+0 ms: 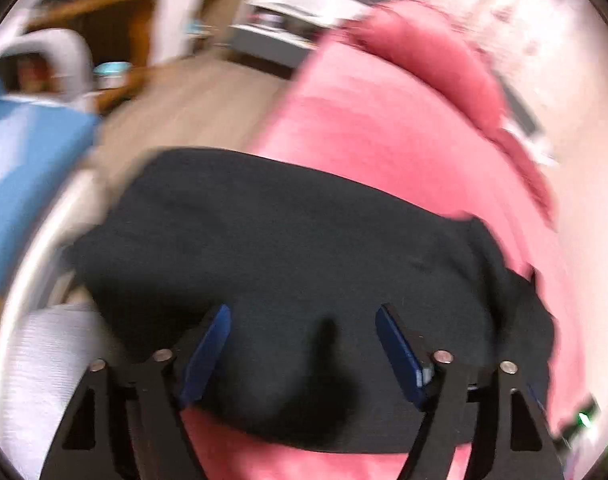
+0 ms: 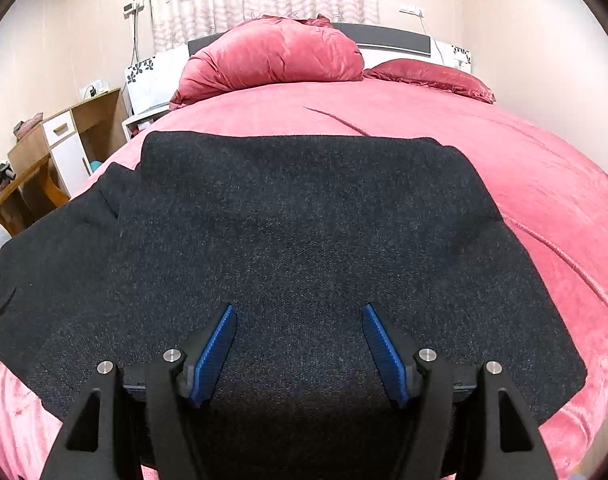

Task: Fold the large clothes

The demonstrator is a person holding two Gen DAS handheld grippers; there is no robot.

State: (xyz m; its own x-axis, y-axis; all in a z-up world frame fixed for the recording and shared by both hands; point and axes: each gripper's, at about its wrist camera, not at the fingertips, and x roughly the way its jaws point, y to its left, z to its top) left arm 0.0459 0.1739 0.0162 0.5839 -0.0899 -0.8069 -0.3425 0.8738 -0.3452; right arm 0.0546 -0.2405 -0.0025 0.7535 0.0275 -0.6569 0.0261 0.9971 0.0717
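Observation:
A large dark charcoal garment [image 2: 304, 232] lies folded and mostly flat on a pink bed [image 2: 524, 168]. A layer of it sticks out at the left [image 2: 64, 248]. My right gripper [image 2: 300, 312] is open and empty, just above the garment's near part. In the blurred left wrist view the same garment [image 1: 284, 248] lies on the pink bed [image 1: 364, 120]. My left gripper [image 1: 302, 312] is open and empty over the garment's near edge.
A bunched pink duvet [image 2: 272, 56] and a red pillow [image 2: 428, 76] lie at the headboard. A wooden nightstand and desk [image 2: 64, 140] stand left of the bed. In the left wrist view, a blue object [image 1: 24, 160] and wooden floor [image 1: 192, 96] show beside the bed.

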